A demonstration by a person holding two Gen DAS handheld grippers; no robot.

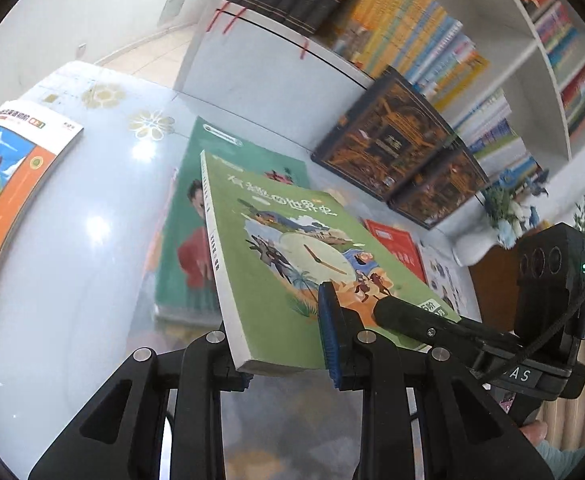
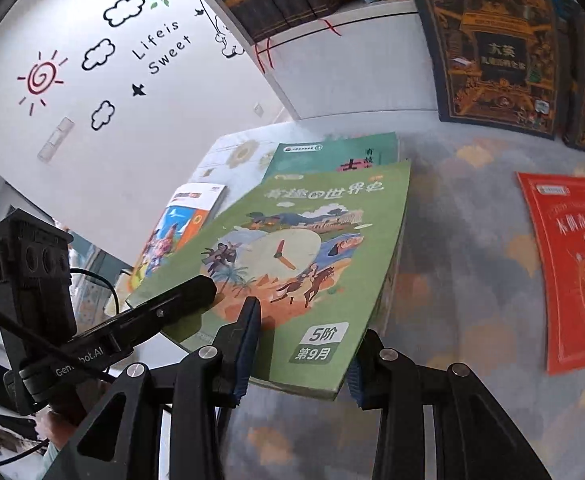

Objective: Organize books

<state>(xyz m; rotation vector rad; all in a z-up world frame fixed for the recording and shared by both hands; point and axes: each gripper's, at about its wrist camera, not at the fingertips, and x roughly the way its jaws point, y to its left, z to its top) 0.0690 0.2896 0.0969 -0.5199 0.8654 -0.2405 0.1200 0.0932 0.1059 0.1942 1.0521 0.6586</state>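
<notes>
Both tools, left and right, clamp the green book narrowly.

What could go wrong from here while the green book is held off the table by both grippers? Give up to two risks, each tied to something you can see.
1. Both the left gripper and the right gripper clamp only the near edge of the green book, so the far end could sag or slip.
2. The dark green book lies just below; the tilted book could snag it.
</notes>
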